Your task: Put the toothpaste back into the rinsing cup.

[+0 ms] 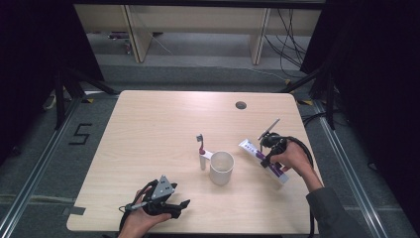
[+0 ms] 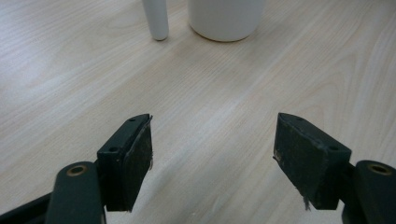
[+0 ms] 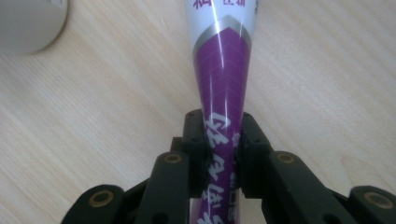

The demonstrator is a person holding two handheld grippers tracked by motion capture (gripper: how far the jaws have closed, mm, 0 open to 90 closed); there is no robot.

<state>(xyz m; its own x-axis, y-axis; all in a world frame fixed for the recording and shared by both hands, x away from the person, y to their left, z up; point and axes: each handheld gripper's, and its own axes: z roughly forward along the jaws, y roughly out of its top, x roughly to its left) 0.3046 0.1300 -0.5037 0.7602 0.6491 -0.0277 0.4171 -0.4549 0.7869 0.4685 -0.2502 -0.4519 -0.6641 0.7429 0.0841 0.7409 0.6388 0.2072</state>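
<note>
Toothpaste tube (image 3: 223,70) clamped between right gripper (image 3: 223,154) jaws near flat tail end, seen right of centre in high view. Left gripper (image 2: 212,154) held spread, nothing between, lower left. White cup (image 1: 221,167) at centre.
</note>
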